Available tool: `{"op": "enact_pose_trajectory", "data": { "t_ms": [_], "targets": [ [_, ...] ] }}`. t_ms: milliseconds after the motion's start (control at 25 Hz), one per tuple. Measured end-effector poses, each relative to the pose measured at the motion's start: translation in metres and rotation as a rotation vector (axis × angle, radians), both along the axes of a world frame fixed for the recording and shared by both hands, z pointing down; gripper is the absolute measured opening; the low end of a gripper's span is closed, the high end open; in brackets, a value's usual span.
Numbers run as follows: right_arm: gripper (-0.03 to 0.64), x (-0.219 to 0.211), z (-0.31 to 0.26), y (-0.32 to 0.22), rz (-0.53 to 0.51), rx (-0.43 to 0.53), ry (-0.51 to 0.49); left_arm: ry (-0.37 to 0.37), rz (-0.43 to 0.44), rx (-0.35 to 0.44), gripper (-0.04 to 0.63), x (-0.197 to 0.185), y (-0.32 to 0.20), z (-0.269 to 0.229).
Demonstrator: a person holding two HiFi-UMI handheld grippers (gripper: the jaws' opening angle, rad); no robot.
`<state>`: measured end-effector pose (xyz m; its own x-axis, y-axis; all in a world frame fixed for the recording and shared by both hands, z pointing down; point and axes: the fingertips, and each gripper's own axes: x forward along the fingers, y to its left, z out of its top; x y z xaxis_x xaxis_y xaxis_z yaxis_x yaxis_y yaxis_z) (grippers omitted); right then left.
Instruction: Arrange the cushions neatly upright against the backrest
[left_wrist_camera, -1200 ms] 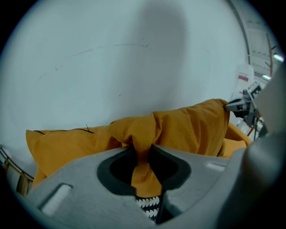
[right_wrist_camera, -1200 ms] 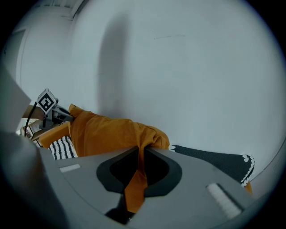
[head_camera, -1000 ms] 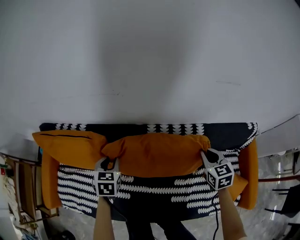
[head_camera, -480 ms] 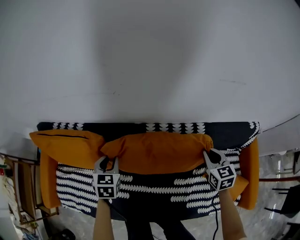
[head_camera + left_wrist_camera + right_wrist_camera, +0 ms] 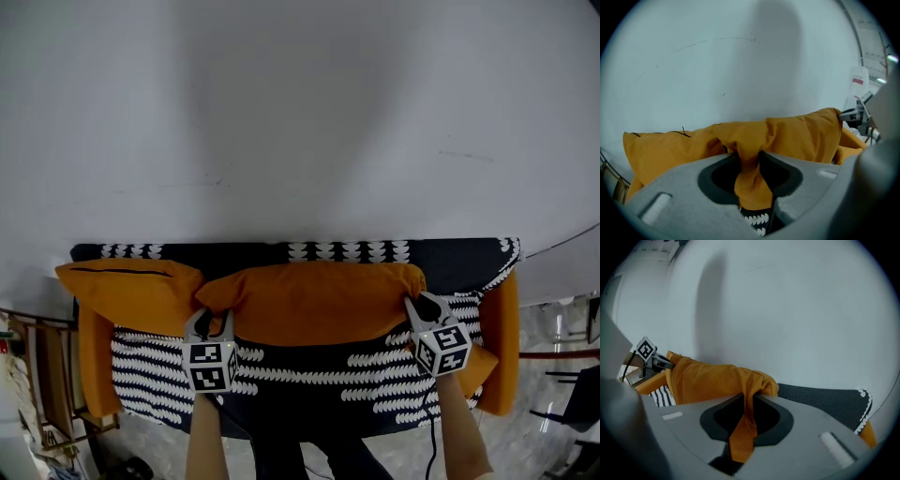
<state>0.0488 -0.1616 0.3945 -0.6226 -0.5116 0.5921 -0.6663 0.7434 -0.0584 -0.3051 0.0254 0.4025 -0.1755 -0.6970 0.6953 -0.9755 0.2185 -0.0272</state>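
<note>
The middle cushion (image 5: 314,302) lies lengthwise along the backrest (image 5: 234,251). Its long axis runs straight from one pair of jaws to the other, so the body of it stretches ahead of and between the two tools. The left gripper (image 5: 210,323) has the cushion's near left corner, and the right gripper (image 5: 419,305) has the near right corner, so each hand sits at its own end and neither is nearer than the other. In the left gripper view a gathered fold of orange cloth passes between the jaws and meets both of them. Those jaws have just been opening, though the grip looks loosened rather than let go. In the right gripper view the jaws stand narrow, pinching a thin tongue of the same cloth. Beyond the left jaws, on their outer side, the left cushion (image 5: 127,292) touches the middle one. Any release probably depends on the cushion leaning away from both jaws onto the backrest, not tipping back toward them onto the seat (image 5: 309,370).
</note>
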Motion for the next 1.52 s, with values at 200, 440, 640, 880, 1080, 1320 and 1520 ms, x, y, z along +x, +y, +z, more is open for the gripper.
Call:
{"op": "enact_pose_trajectory", "data": {
  "t_ms": [200, 440, 640, 880, 1080, 1320, 1520],
  "targets": [
    [0.114, 0.005, 0.0, -0.002, 0.049, -0.005, 0.005, 0.029, -0.045, 0.004, 0.192, -0.006, 0.003, -0.003],
    [0.258, 0.01, -0.01, -0.004, 0.112, -0.022, -0.024, 0.022, -0.058, 0.027, 0.229, -0.007, 0.009, -0.019],
    [0.322, 0.006, -0.041, -0.004, 0.137, 0.03, -0.045, 0.016, -0.098, 0.125, 0.229, -0.013, 0.007, -0.059],
    [0.296, -0.01, -0.106, 0.001, 0.145, 0.128, -0.133, 0.007, -0.106, 0.271, 0.224, -0.007, -0.001, -0.127],
    [0.138, -0.019, -0.173, 0.01, 0.167, 0.216, -0.229, -0.01, -0.101, 0.399, 0.198, 0.008, -0.004, -0.197],
    [0.024, -0.027, -0.238, 0.032, 0.162, 0.314, -0.278, -0.036, -0.06, 0.523, 0.161, 0.035, -0.004, -0.275],
    [0.008, -0.032, -0.275, 0.055, 0.146, 0.353, -0.32, -0.044, -0.048, 0.601, 0.11, 0.057, 0.006, -0.322]
  ]
}}
